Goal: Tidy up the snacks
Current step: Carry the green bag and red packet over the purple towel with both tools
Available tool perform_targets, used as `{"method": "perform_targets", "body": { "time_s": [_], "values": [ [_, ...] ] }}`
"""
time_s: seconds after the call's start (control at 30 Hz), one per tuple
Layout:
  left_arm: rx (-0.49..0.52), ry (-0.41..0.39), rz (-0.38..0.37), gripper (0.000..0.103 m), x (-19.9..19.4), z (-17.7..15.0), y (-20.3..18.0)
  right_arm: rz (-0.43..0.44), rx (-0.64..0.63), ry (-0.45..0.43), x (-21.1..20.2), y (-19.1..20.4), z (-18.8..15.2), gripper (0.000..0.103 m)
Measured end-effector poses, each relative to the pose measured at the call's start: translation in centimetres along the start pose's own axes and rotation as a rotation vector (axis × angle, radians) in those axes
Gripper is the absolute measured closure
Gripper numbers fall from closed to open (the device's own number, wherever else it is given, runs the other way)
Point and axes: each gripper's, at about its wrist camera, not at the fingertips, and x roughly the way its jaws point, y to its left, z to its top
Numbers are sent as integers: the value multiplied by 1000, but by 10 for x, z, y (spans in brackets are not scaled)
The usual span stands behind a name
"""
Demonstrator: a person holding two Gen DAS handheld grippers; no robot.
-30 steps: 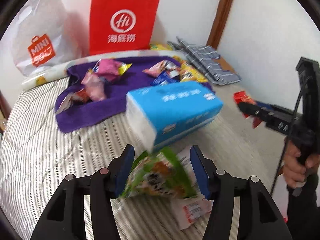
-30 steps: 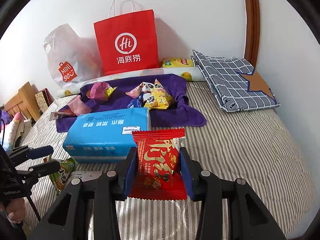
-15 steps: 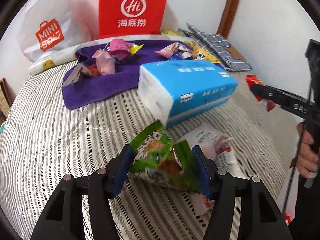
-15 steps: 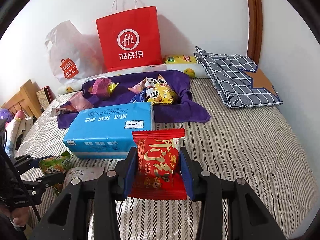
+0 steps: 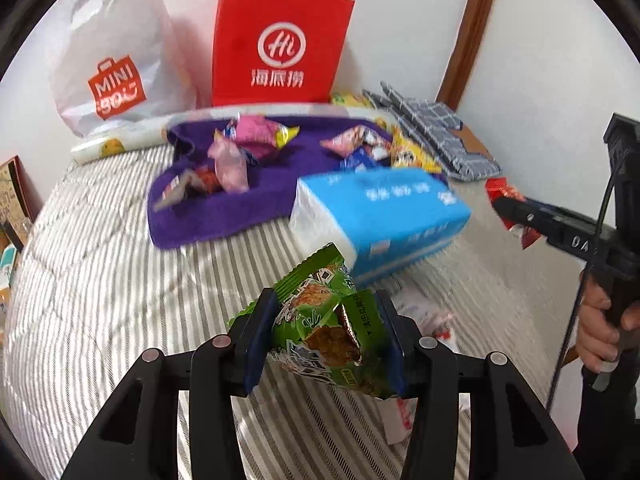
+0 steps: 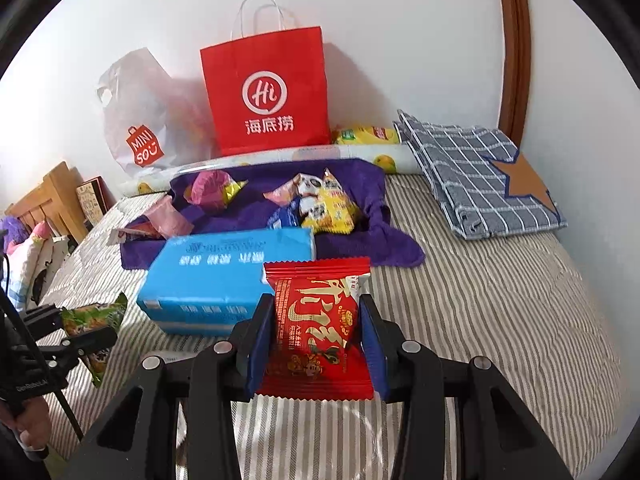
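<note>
My left gripper (image 5: 326, 320) is shut on a green snack packet (image 5: 324, 328) and holds it above the striped bed. My right gripper (image 6: 316, 328) is shut on a red snack packet (image 6: 316, 320), also held above the bed. A purple towel (image 6: 248, 212) lies further back with several snack packets on it, among them a pink one (image 6: 212, 192) and a yellow one (image 6: 332, 208). In the left wrist view the right gripper (image 5: 520, 212) shows at the right with its red packet (image 5: 502, 192). In the right wrist view the left gripper (image 6: 84, 332) shows at the left with its green packet (image 6: 96, 316).
A blue tissue pack (image 6: 224, 276) lies between the grippers and the towel. A red paper bag (image 6: 268, 92) and a white Miniso bag (image 6: 140, 120) stand against the wall. A folded checked cloth (image 6: 476, 176) lies at the right. A white wrapper (image 5: 420, 312) lies under the left gripper.
My left gripper has closed on the green packet and lifted it off the bed, tilting upward. My right gripper has kept its hold on the red packet and moved slightly forward.
</note>
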Motion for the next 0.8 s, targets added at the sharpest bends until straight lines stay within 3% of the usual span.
{"method": "perform_targets", "body": {
  "time_s": [0.37,0.6,0.8],
  "values": [
    [-33,-66,28,55,10,69,10,36,-43,-48,24,15,48,64],
    [-121,-82,9,55,28,118,30,66,-69,-75,48,24,91,64],
    [-124,-116,90,55,54,150,44,88,-105,-87,75,33,119,64]
  ]
}}
